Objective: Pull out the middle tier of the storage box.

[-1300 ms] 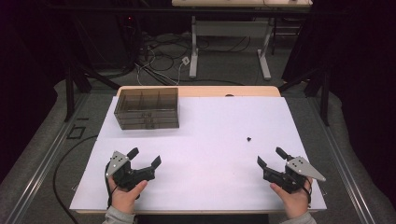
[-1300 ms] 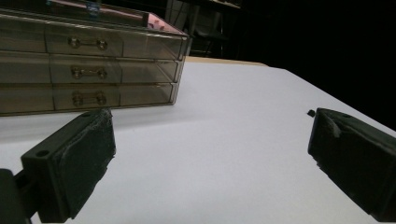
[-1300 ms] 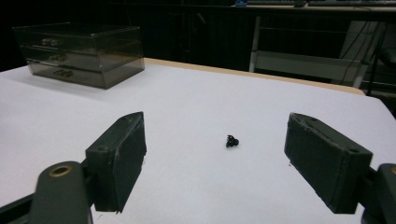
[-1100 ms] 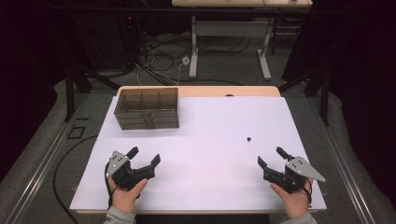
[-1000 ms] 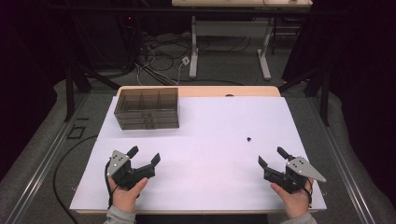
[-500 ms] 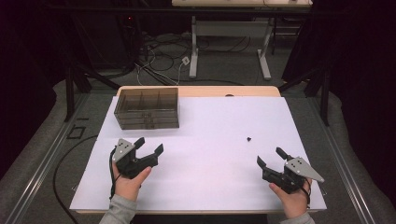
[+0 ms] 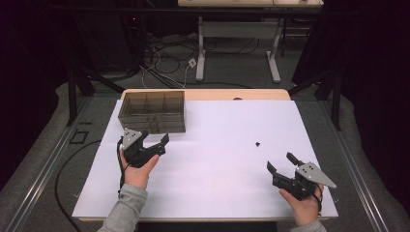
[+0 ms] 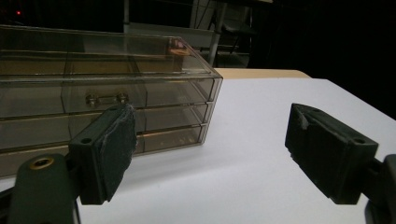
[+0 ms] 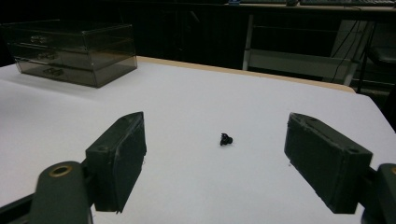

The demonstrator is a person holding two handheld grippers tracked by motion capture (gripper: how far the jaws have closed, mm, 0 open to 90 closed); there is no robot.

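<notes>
A smoky transparent drawer box (image 7: 152,111) stands at the table's far left. My left gripper (image 7: 154,137) hovers just in front of it and points at its drawer fronts (image 8: 102,93). Its jaws have just been closing a little, but they still stand wide with nothing between them. A small black part (image 7: 258,143) lies on the white sheet right of the middle. My right gripper (image 7: 280,162) rests near the front right edge, open and empty. It faces the black part (image 9: 226,139), which lies a short way beyond its jaws.
White sheet (image 7: 217,159) covers the wooden table (image 7: 232,94). Behind the table are dark floor, cables and a desk frame (image 7: 237,43). The drawer box (image 9: 70,44) sits far left in the right gripper view.
The left hand has moved forward and slightly up towards the drawer box. The right hand has stayed where it was.
</notes>
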